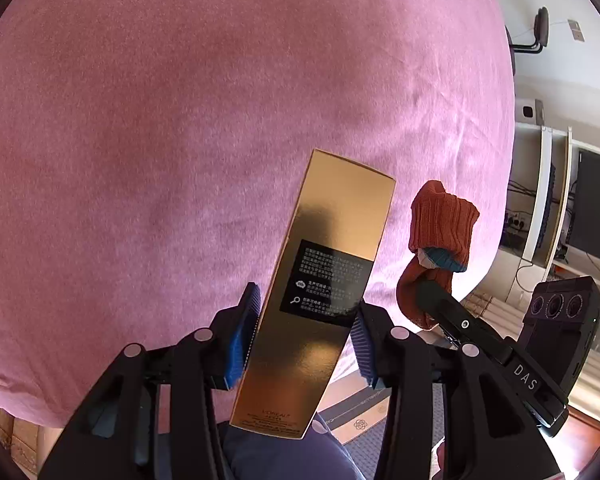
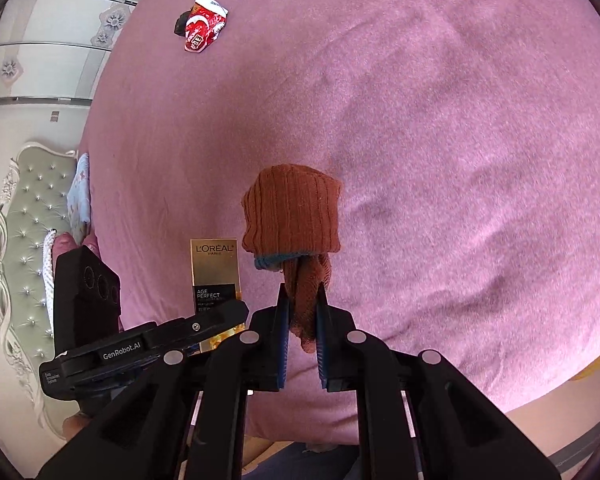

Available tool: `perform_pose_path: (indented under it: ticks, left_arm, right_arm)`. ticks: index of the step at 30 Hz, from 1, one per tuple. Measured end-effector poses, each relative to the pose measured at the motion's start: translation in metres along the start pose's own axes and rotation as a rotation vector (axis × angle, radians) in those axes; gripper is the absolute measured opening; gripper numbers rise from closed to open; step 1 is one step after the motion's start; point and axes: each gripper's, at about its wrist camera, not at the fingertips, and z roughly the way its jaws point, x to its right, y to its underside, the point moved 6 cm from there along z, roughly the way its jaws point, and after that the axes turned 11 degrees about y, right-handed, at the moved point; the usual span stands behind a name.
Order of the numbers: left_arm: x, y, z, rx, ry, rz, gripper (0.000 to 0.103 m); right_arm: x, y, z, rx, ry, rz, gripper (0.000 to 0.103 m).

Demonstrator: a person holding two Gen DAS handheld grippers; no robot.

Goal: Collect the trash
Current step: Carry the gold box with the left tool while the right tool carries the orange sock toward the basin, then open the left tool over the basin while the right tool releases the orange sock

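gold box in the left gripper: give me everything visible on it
The gold box is a tall, slim carton of shiny metallic card, closed and undented as far as shown. One face carries a black panel of small white print; the right wrist view shows the face reading L'OREAL PARIS, AGE PERFECT. The left gripper holds it clear above the pink bedspread, blue pads pressing its two narrow sides near mid-length, top end tilted away from the camera.

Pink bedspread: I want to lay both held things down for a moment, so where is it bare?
Nearly the whole bedspread lies bare: the broad middle and right side, ahead of the sock and the gold box. The only clutter is a red wrapper at the far left, near the cabinets. The headboard borders the left edge.
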Motion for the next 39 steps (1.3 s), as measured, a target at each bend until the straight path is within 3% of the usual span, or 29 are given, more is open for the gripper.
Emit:
perform_pose_path:
  ticks: [8,13,18,27,39]
  left_arm:
    - [0.036,0.044,0.030,-0.074,-0.018,0.102,0.044]
    - [0.072,0.063,0.068,-0.135,-0.039,0.161,0.044]
    - [0.096,0.083,0.097,-0.203,-0.064,0.217,0.044]
    - [0.178,0.132,0.194,-0.328,-0.098,0.325,0.044]
    - [0.244,0.198,0.318,-0.484,-0.174,0.425,0.044]
  right_arm:
    - [0.037,0.037,-0.025,0.057,-0.008,0.081,0.011]
    - [0.076,0.049,-0.046,0.094,-0.005,0.140,0.011]
    - [0.129,0.061,-0.075,0.130,0.013,0.199,0.011]
    - [0.249,0.086,-0.125,0.168,0.047,0.329,0.011]
    - [0.384,0.131,-0.147,0.157,0.054,0.514,0.012]
